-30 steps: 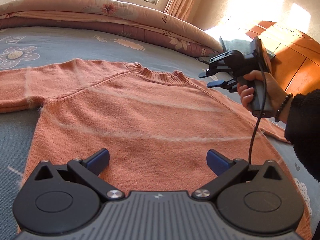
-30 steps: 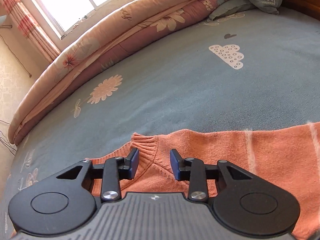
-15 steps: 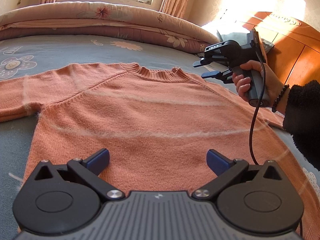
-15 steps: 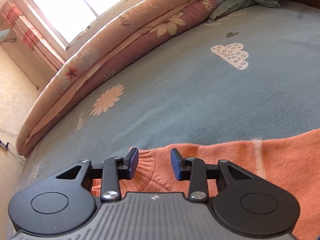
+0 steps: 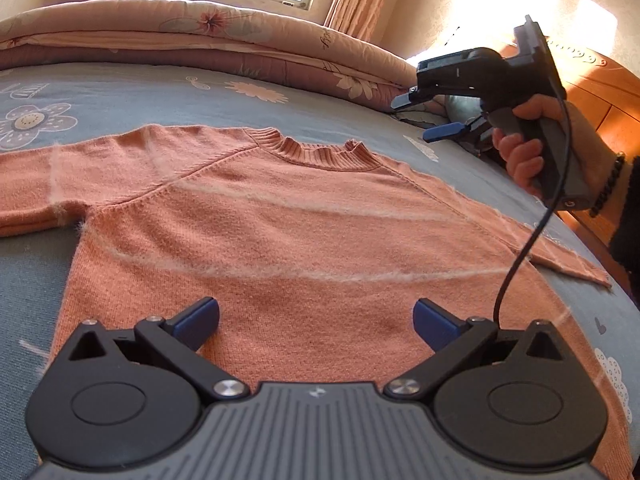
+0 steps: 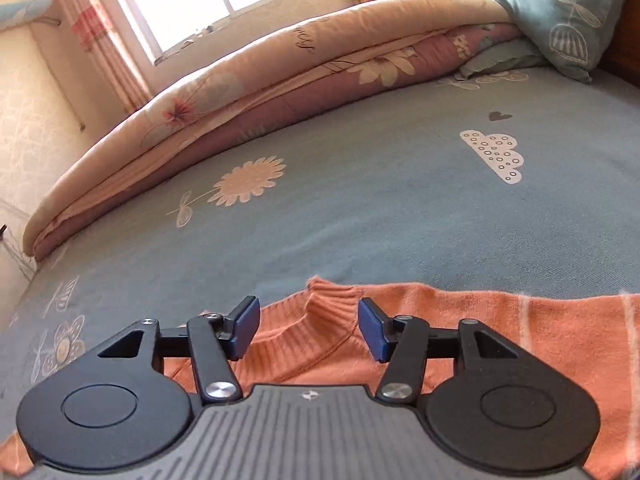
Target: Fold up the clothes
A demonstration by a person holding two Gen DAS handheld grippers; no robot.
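Your right hand-held gripper point(image 6: 307, 330) has just opened its jaws and lifted off the sweater point(image 5: 304, 240); nothing sits between them now, only the collar point(image 6: 328, 308) below. Your left hand-held gripper point(image 5: 316, 318) hangs wide and empty over the hem. The sweater lies flat on the bed point(image 5: 120, 92), both sleeves spread. Smoothing looks done, so the first fold likely comes next.
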